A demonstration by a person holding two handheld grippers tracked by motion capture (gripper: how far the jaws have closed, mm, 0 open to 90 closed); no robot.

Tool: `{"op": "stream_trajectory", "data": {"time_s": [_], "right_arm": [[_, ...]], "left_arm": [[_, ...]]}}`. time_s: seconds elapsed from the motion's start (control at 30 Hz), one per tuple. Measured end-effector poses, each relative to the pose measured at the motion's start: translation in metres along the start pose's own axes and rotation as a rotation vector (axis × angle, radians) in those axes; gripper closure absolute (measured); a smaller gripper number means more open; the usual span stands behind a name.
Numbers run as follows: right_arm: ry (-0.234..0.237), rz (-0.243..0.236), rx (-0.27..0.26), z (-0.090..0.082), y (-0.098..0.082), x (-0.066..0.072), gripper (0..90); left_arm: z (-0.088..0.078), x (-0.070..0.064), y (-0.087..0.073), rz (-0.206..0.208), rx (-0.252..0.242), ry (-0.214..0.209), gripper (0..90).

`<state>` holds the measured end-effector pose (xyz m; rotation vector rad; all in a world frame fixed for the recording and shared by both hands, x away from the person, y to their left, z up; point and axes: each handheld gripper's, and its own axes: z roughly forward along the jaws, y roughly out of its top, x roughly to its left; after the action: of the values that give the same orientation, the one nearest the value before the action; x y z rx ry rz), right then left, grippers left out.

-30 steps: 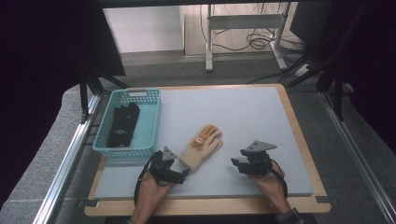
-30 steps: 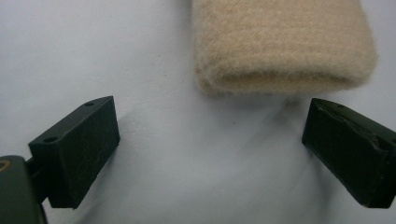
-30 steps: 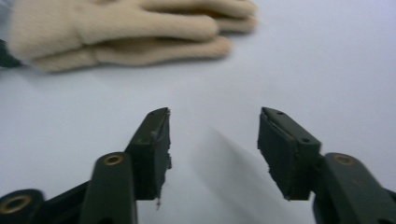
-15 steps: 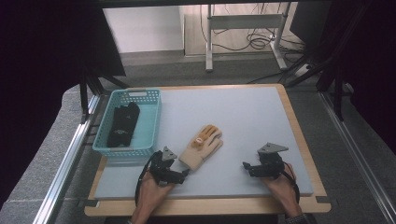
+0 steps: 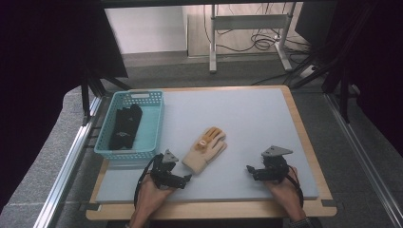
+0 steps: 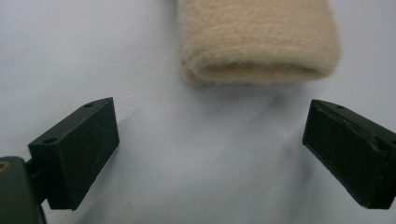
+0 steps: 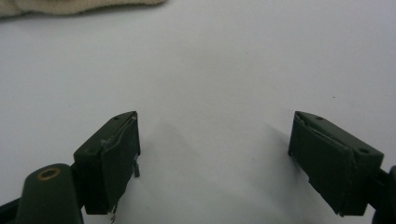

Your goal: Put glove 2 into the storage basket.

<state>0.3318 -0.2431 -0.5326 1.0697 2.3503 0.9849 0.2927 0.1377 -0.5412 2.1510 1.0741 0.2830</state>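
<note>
On the pale mat [image 5: 247,118] that covers the wooden table [image 5: 304,137], we take the beige glove [image 5: 205,148] as our landmark: it lies flat near the mat's front middle, orange-tipped fingers pointing away from us and cuff towards us. Left of the glove and well apart from it stands the turquoise basket [image 5: 151,124], at the mat's left edge, with dark gloves [image 5: 124,126] lying inside it.

Just in front and to the left of the glove's cuff we hold our left gripper [image 5: 186,177], jaws spread wide and empty; in the left gripper view the cuff [image 6: 258,41] lies just ahead of the gap, slightly towards the right jaw, not yet between the pads. To the right of the glove and well apart from it sits our right gripper [image 5: 249,169]. Its jaws have just been opening and now stand wide with nothing between them; the right gripper view shows bare mat ahead and only a sliver of the glove [image 7: 79,6] at the top left.

We judge the main risk to be a poor bite on the cuff. Because the cuff sits off-centre, a straight push could let one jaw shove the soft knit along the smooth mat instead of straddling it. Closing too shallow might pinch only the top layer, so the glove would sag or slip free on the way to the basket.
</note>
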Motion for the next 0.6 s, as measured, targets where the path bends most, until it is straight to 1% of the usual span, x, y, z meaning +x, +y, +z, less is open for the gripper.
{"op": "stream_trajectory", "data": {"time_s": [0.03,0.07,0.13,0.23,0.27,0.3,0.37,0.43,0.47,0.5,0.6], "right_arm": [[0.000,0.000,0.000,0.000,0.000,0.000,16.0],[0.000,0.000,0.000,0.000,0.000,0.000,16.0],[0.000,0.000,0.000,0.000,0.000,0.000,16.0],[0.001,0.000,-0.001,0.000,0.000,0.000,16.0],[0.001,0.000,-0.002,0.000,0.000,0.000,16.0],[0.001,0.000,-0.002,0.000,0.000,0.000,16.0],[0.000,0.000,-0.002,0.000,0.000,0.000,16.0],[0.001,0.002,-0.001,0.000,0.000,0.000,16.0],[0.001,0.002,-0.001,0.000,0.000,0.000,16.0],[0.001,0.002,-0.001,0.000,0.000,0.000,16.0],[0.002,0.002,-0.001,0.000,0.000,0.000,16.0]], "left_arm": [[0.000,0.000,0.000,0.000,0.000,0.000,3.9],[-0.004,-0.002,0.004,0.005,-0.003,-0.006,3.8],[-0.007,-0.004,0.006,0.007,-0.009,-0.007,3.8],[-0.011,-0.006,0.019,0.015,-0.022,-0.015,3.8],[-0.011,-0.008,0.031,0.026,-0.022,-0.014,3.8],[-0.011,-0.008,0.031,0.026,-0.022,-0.014,3.7],[-0.008,-0.009,0.043,0.037,-0.022,-0.018,3.6],[-0.004,-0.008,0.056,0.036,-0.015,-0.032,3.2],[0.002,-0.007,0.070,0.039,-0.009,-0.035,2.7],[0.002,-0.007,0.070,0.039,-0.009,-0.035,2.6],[0.015,-0.004,0.089,0.040,0.012,-0.037,1.6]]}}
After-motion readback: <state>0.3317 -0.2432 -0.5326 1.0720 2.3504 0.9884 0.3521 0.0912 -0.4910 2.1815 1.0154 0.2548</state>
